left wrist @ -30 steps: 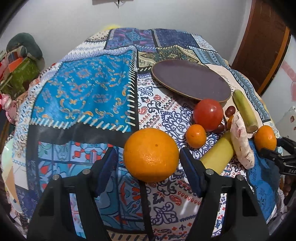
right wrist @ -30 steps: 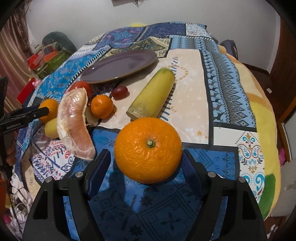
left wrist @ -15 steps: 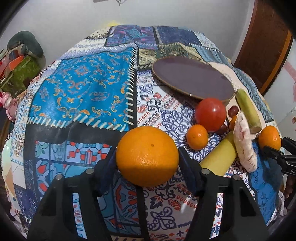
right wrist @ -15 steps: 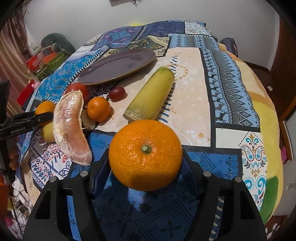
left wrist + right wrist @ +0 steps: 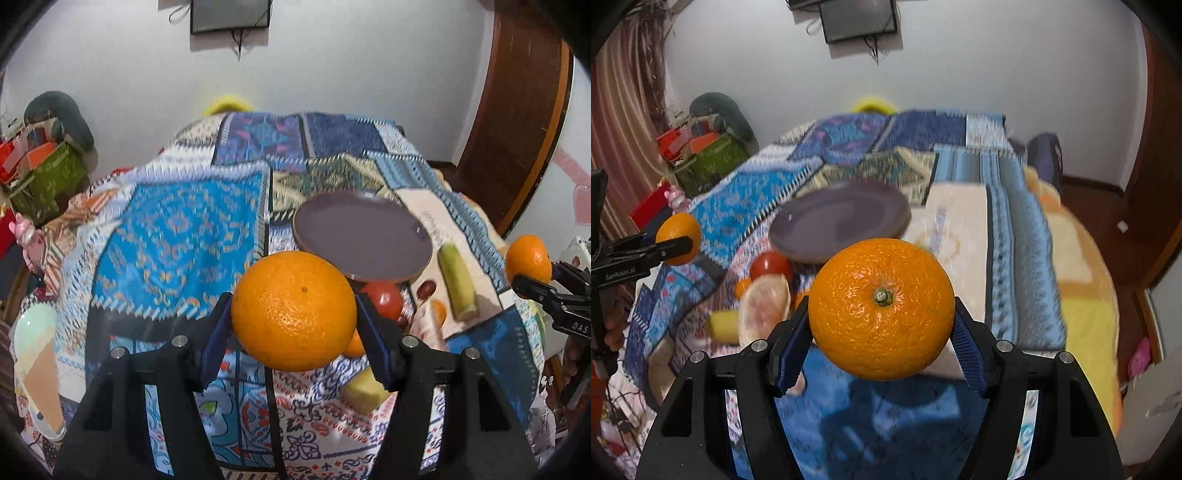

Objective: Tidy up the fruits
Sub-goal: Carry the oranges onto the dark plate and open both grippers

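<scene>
Two oranges lifted, one per hand-held gripper.
We see left hand-held gripper (image 5: pixel 293 328) grasping a round orange (image 5: pixel 293 310); right hand-held gripper (image 5: pixel 881 332) grasping a stem-topped orange (image 5: pixel 881 308), both above the patchwork-covered bed (image 5: pixel 177 236), near its round purple plate (image 5: pixel 364 236).

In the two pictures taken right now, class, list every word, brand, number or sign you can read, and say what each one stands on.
"GenRobot.AI": white print on the side of the left gripper, seen at the left edge of the right wrist view; small, and the last letters are soft.
"DAS": white letters on the side of the right gripper at the right edge of the left wrist view; the word is cut off by the frame.
Nothing else readable; the boxes beside the bed are too blurred.
</scene>
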`<state>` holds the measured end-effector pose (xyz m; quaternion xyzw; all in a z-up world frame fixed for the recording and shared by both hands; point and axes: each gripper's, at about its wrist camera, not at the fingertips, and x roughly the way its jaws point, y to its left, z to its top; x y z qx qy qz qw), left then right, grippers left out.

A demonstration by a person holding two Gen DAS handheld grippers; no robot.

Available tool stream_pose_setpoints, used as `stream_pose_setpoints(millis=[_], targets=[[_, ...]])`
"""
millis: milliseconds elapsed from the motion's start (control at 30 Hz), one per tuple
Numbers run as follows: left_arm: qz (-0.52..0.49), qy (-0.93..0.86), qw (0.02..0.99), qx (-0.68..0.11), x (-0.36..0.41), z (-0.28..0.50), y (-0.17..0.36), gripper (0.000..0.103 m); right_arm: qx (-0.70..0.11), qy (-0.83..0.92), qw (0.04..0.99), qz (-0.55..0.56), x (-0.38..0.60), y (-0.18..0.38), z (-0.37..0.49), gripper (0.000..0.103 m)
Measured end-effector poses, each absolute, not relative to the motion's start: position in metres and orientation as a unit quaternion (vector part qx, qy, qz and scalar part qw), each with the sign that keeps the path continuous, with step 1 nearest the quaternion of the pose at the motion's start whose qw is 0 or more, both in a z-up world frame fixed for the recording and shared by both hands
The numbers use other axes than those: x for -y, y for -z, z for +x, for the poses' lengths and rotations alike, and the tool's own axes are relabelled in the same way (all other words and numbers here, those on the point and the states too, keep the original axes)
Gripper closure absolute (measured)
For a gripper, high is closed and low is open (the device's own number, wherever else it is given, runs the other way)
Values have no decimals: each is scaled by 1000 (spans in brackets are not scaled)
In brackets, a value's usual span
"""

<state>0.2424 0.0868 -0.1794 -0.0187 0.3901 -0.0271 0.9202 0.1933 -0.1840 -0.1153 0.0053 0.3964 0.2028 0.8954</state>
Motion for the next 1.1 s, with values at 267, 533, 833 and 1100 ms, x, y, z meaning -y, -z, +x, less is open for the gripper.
stream_pose_setpoints(millis=[267,533,833,1100], targets=[[-20,24,935,-354,-83,263,155,39,-350,-193,917,1,183,88,212,36],[-18,30,940,-338,-76,291,148,39,-326,-193,926,2,176,78,239,36],[1,19,942,-335,-69,331,158,39,-316,-199,927,-20,147,88,278,36],[-6,28,932,-360,-70,360,183,39,-345,-199,916,-45,127,114,315,36]])
